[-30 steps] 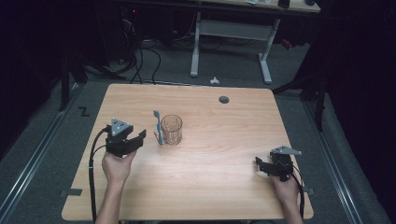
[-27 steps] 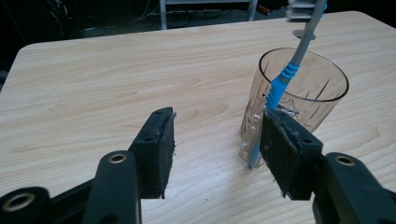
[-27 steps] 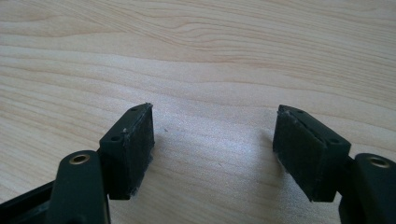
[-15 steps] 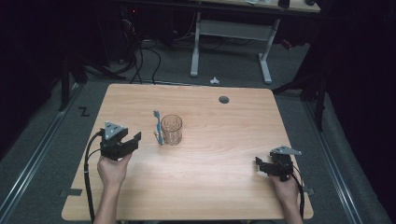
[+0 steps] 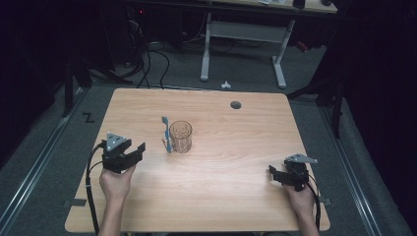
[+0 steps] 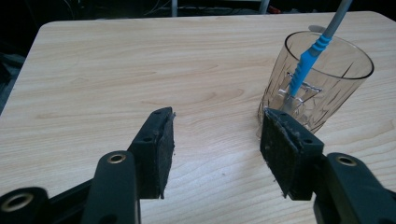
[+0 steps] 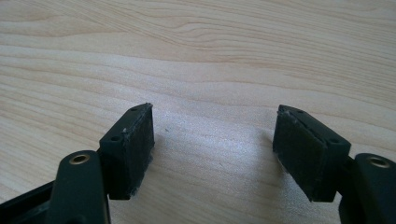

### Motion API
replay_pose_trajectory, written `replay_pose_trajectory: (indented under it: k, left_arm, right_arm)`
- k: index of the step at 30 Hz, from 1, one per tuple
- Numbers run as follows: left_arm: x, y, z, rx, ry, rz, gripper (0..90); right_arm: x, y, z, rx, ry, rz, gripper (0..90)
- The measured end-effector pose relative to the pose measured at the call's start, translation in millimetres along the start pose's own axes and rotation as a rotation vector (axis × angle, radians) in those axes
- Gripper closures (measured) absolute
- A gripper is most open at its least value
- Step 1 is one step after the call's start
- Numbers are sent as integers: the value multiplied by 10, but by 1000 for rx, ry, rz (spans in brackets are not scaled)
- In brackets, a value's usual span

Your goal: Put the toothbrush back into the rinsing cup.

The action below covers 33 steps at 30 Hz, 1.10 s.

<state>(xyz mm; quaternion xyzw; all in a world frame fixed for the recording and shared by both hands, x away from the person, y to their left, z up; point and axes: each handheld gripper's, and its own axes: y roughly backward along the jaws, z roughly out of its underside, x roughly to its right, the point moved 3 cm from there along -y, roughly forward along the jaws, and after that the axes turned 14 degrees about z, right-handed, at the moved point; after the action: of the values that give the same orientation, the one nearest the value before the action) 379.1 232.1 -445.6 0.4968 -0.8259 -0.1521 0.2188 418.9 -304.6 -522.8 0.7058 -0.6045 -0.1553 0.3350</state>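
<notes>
Glass point(image 5: 180, 136) upright mid-tabletop point(image 5: 236, 196), toothbrush point(image 5: 166, 133) leaning against its left side. Left tongs point(image 5: 139, 151) released, empty, near-left of glass, apart. Right tongs point(image 5: 272, 173) released, empty, near right edge, well apart.

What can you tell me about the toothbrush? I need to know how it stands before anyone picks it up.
The toothbrush has a blue ribbed grip and a grey handle, plastic by the look of it. It stands tilted, its lower end near the foot of the clear cut-pattern glass, its shaft leaning against the rim. Whether it sits inside the glass or beside it, I cannot tell. The left gripper is open and apart from it.
</notes>
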Motion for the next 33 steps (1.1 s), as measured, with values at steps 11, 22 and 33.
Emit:
replay_pose_trajectory:
  k: [11,22,33]
  left_arm:
    - [-77,37,100,-7,27,-17,449]
    - [-174,57,214,-25,60,-38,446]
    - [-225,2,308,-47,86,-38,446]
  right_arm:
    - [0,0,0,0,0,0,296]
    - [-1,1,1,0,-1,1,296]
    - [-1,1,0,0,-1,1,296]
